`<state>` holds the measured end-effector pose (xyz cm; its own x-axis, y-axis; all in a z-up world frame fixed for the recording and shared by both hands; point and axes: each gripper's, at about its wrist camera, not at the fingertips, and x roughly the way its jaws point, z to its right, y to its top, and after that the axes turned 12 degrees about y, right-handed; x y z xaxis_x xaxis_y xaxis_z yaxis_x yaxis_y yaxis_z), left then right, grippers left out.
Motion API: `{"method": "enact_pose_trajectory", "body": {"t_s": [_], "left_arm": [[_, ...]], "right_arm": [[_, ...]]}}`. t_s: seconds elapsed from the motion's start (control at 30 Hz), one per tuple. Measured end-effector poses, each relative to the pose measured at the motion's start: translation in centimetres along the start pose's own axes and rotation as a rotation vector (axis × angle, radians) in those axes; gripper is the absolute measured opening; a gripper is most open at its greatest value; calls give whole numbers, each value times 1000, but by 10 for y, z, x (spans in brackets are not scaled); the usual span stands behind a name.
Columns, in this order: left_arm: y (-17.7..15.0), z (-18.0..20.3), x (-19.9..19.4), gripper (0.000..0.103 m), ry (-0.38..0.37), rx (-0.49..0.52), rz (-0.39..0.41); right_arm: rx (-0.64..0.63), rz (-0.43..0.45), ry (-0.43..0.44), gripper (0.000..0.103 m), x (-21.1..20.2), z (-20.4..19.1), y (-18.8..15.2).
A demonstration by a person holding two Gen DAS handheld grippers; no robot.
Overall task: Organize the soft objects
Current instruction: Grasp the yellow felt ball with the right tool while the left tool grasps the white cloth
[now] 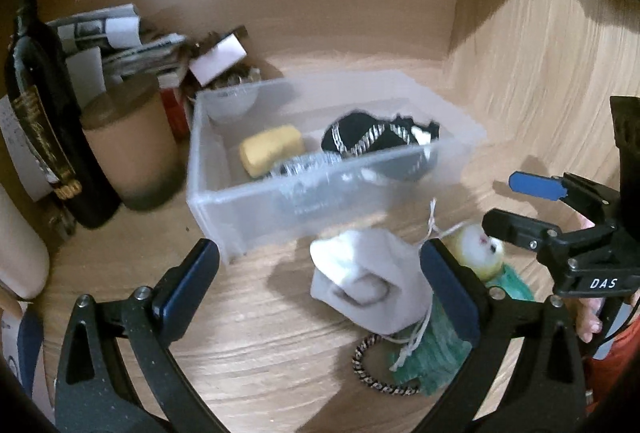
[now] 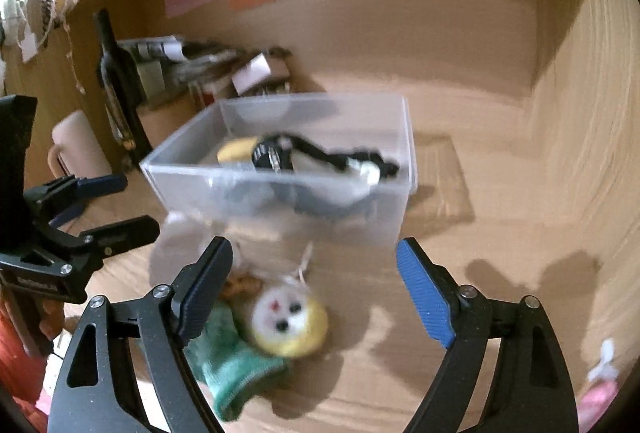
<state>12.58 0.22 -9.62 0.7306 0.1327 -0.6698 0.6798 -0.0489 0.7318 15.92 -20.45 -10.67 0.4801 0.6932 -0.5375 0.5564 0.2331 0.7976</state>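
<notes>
Between my left gripper [image 1: 320, 281] fingers, spread wide and holding nothing, I see a white drawstring pouch [image 1: 366, 283] on the wooden desk [image 1: 248, 345], with a beaded bracelet [image 1: 374, 369] at 5 o'clock of it. My right gripper [image 2: 314, 289] is spread wide too, empty, above a yellow-rimmed plush face [image 2: 290, 319] that lies against a green knitted cloth [image 2: 234, 361] at its 7 o'clock. Farther off at 12 o'clock I see the clear plastic bin [image 1: 248, 193] holding a yellow sponge [image 1: 271, 149] and a black patterned fabric [image 1: 372, 137]. Left of the bin, at 9 o'clock, stand a tan jar [image 1: 130, 153] and a dark bottle [image 1: 44, 121]; papers [image 1: 120, 45] lie piled behind.
</notes>
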Motion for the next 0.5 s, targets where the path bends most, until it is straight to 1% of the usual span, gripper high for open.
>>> {"method": "enact_pose_trajectory", "body": {"t_s": [0.1, 0.2, 0.3, 0.33, 0.43, 0.47, 0.5], "left_arm": [[-5, 4, 9, 102, -6, 6, -27], [-6, 6, 16, 102, -20, 1, -45], [-5, 6, 22, 102, -32, 2, -61], [-5, 6, 23, 102, -40, -2, -66], [-6, 7, 29, 102, -64, -16, -82], [-6, 8, 31, 99, -72, -18, -84], [-6, 9, 33, 96, -83, -16, -86]], "right_arm": [[48, -45, 26, 80, 7, 6, -13], [59, -76, 43, 76, 11, 7, -21], [58, -107, 57, 69, 15, 5, -27], [61, -120, 65, 66, 17, 5, -28], [66, -152, 72, 50, 23, 5, -30], [64, -157, 76, 45, 24, 5, -31], [65, -158, 77, 44, 24, 4, -32]]}}
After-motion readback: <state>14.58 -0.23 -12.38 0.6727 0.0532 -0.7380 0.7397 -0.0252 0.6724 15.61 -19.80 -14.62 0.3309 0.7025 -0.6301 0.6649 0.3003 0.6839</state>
